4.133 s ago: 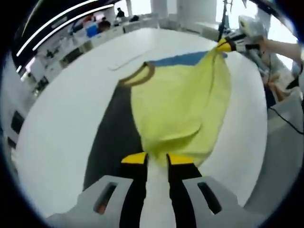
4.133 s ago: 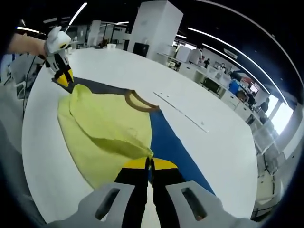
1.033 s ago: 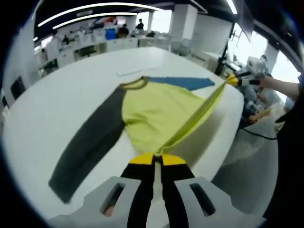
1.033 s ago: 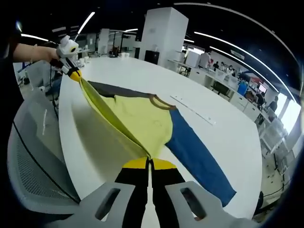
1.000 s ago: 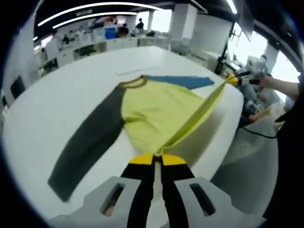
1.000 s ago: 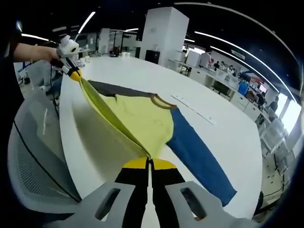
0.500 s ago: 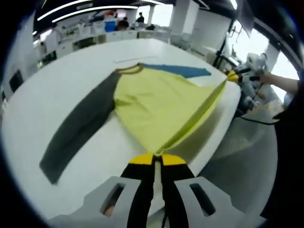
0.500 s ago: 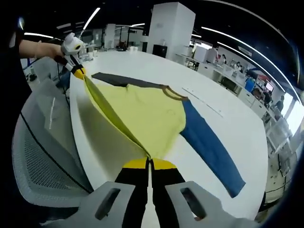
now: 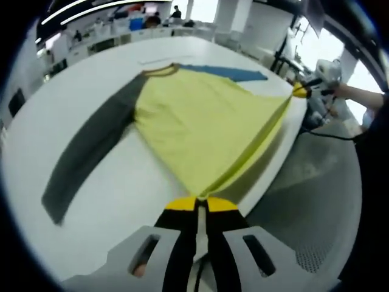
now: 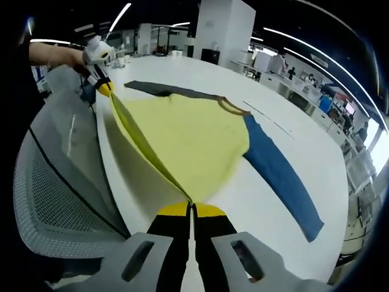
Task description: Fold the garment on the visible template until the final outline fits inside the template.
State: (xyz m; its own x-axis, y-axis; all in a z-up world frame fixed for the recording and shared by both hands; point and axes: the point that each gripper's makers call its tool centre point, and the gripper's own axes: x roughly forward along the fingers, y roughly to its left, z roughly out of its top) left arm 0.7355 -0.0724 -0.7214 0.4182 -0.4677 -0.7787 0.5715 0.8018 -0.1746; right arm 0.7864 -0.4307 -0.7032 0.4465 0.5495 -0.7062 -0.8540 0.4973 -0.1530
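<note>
Open-plan office lying around a large white table (image 10: pixel 182 76)

A grey mesh office chair (image 10: pixel 58 201) is standing just beside the table's near edge. A thin pale strip (image 10: pixel 275 126) is lying flat towards the table's far side. A white pillar (image 10: pixel 219 27) is rising beyond the far edge, with rows of desks (image 9: pixel 115 36) stretching behind under long ceiling lights (image 10: pixel 118 17).

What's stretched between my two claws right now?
The yellow hem edge of the long-sleeved shirt, pulled taut from the right claw to the left claw, seen in the right gripper view.
</note>
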